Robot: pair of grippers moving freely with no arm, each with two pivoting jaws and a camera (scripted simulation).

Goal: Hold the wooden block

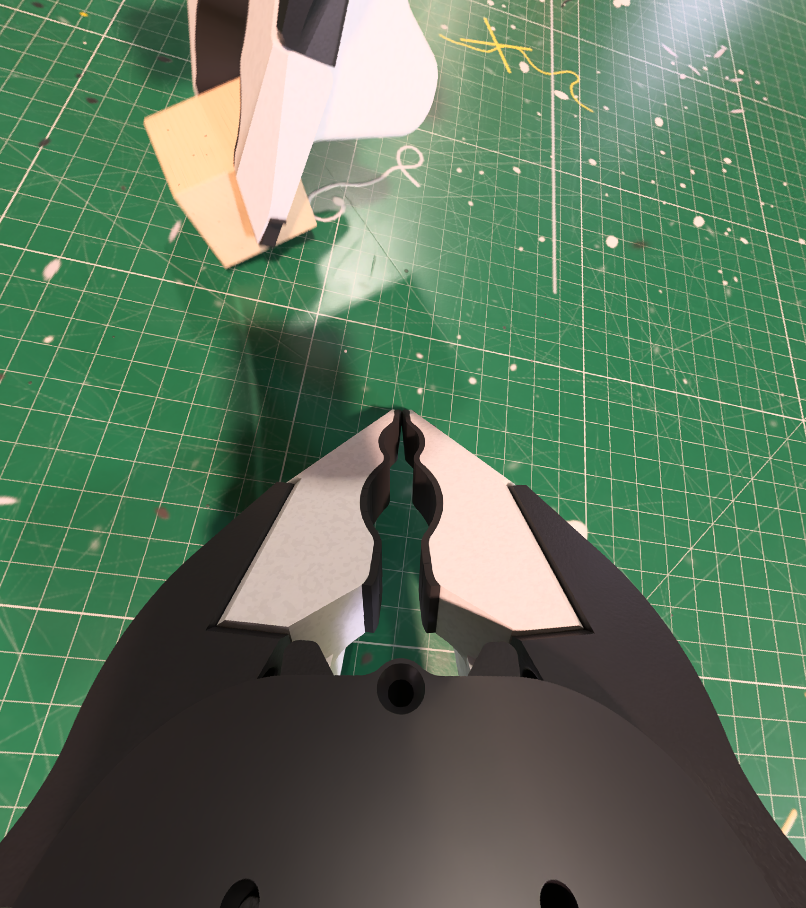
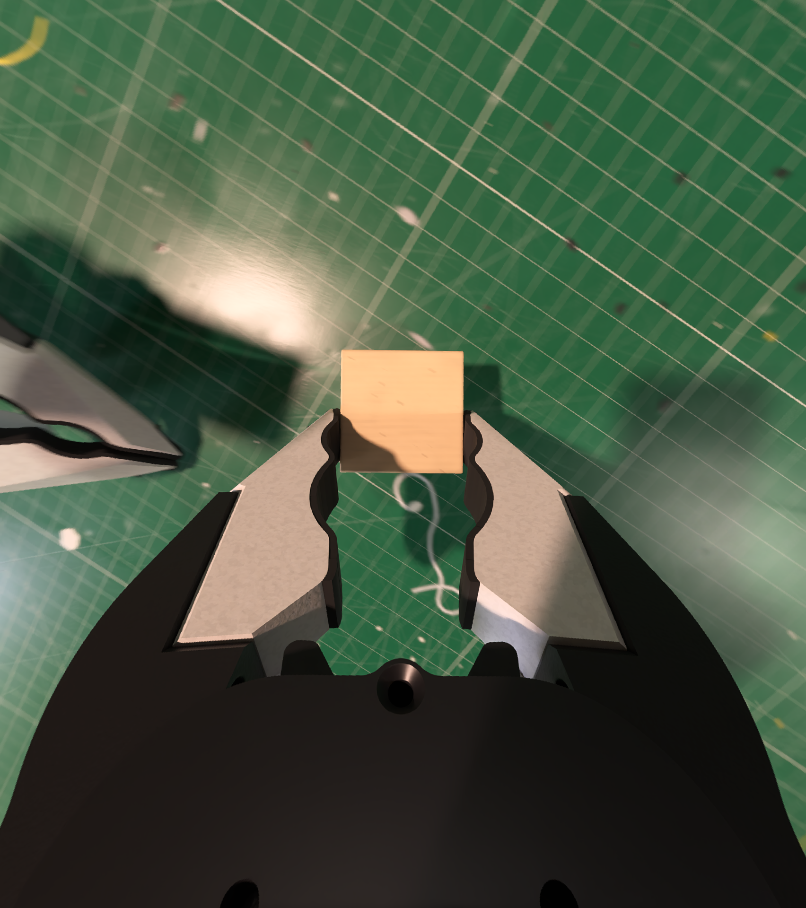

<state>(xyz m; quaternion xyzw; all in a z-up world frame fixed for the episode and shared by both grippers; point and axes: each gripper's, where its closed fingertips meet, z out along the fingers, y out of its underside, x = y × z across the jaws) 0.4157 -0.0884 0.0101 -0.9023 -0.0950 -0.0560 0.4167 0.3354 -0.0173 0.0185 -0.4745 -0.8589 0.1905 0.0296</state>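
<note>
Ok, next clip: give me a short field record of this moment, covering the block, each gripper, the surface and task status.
block: wooden block, pale cube, clamped between the right gripper's fingertips
block contact with mat: cannot tell whether it is lifted or resting
right gripper: shut on the block, one finger on each opposite side face
left gripper: shut, fingertips together, holding nothing, apart from the block
surface: green cutting mat with grid lines, paint flecks and a white squiggle
task status: block gripped by the right gripper
</note>
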